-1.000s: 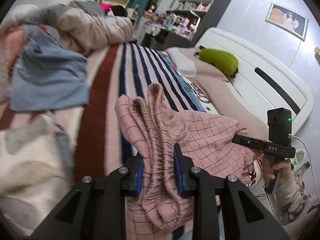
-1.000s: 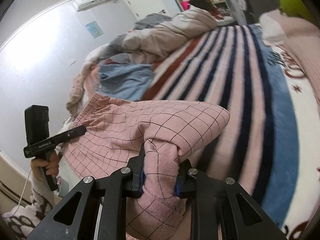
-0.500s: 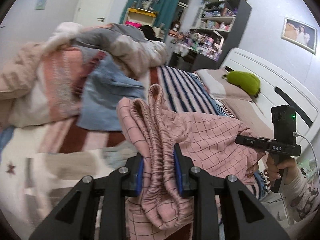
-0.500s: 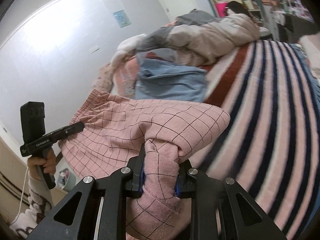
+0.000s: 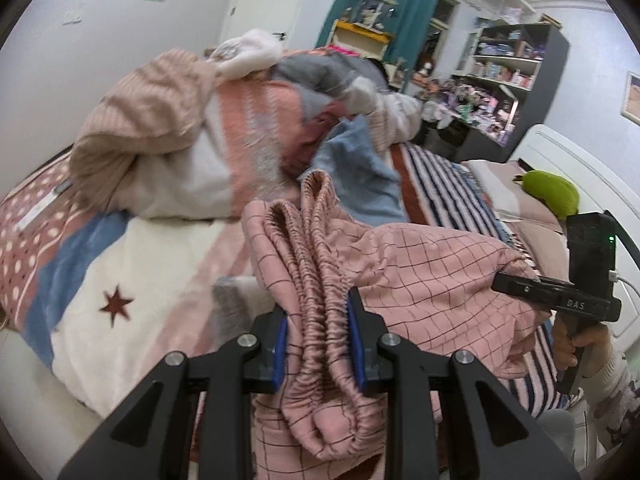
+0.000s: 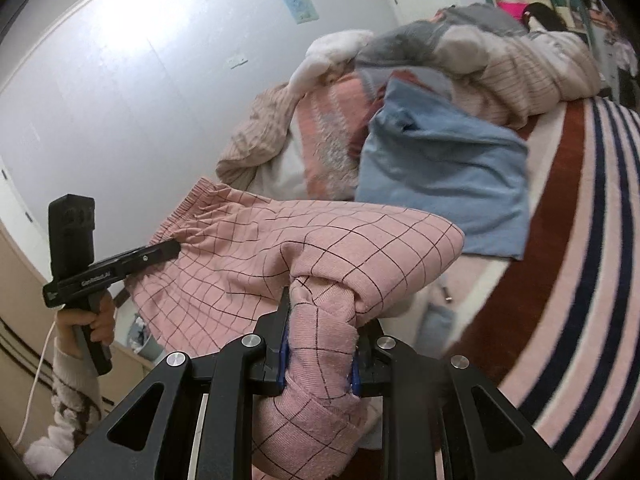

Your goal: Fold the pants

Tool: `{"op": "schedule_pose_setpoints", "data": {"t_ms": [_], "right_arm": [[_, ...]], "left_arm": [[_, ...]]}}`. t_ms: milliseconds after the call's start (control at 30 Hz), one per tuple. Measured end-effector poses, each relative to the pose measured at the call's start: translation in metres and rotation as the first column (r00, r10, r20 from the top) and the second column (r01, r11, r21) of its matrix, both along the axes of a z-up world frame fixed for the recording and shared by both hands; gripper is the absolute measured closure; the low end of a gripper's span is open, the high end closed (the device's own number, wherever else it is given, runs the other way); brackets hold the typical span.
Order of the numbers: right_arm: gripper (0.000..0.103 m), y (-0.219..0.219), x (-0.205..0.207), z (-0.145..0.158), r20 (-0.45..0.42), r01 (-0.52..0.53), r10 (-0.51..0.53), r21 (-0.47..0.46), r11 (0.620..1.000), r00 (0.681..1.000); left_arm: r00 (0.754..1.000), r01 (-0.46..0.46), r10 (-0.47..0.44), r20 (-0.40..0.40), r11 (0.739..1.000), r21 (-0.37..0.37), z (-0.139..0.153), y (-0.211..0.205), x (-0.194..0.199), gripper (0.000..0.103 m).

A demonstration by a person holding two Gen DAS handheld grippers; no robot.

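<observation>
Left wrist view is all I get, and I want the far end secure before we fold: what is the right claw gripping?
Observer: The right claw is shut on a bunched ribbed leg cuff of the pants.
Operator: Is the fabric taut between the claws?
Observer: No. In the right wrist view it humps up just past the cuff, then runs fairly flat to the left claw at the waistband.
Operator: How much cuff is in the grip?
Observer: Plenty. A long tail of leg fabric hangs back past the jaws toward the camera.
</observation>
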State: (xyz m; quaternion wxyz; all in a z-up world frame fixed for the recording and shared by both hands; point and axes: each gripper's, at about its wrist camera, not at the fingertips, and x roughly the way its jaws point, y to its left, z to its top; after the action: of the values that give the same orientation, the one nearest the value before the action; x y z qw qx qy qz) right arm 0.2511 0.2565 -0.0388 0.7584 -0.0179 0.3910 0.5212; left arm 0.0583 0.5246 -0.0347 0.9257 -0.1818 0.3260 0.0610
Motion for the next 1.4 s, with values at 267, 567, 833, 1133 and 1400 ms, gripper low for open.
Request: {"op": "schedule_pose_setpoints", "data": {"t_ms": [267, 567, 833, 1133, 1400], "right_arm": [[0.087, 0.015, 0.005, -0.036, -0.043, -0.009, 0.007, -0.06, 0.998, 0.999], [0.085, 0.016, 0.001, -0.041, -0.035, -0.017, 0.013, -0.097, 0.995, 0.999], [0.077, 0.012, -0.004, -0.033, -0.007, 0.005, -0.006, -0.107, 0.994, 1.0], [0.064, -0.008, -0.018, -0.021, 0.022, -0.022, 0.025, -0.106, 0.994, 0.999], [0.052, -0.039, -0.04, -0.015, 0.076, -0.066, 0.075, -0.109, 0.992, 0.994]], "left_arm": [[0.998, -0.036, 0.033, -0.061, 0.998, -0.05, -0.046, 0.016, 0.001, 0.08], [0.996, -0.055, 0.051, -0.07, 0.997, -0.054, -0.056, 0.014, -0.004, 0.077], [0.99, -0.108, 0.11, -0.089, 0.994, 0.026, -0.048, 0.001, -0.003, 0.065], [0.98, -0.16, 0.178, -0.093, 0.972, 0.172, -0.026, -0.03, -0.007, 0.033], [0.965, -0.246, 0.261, -0.021, 0.932, 0.267, -0.014, -0.086, -0.013, 0.019]]}}
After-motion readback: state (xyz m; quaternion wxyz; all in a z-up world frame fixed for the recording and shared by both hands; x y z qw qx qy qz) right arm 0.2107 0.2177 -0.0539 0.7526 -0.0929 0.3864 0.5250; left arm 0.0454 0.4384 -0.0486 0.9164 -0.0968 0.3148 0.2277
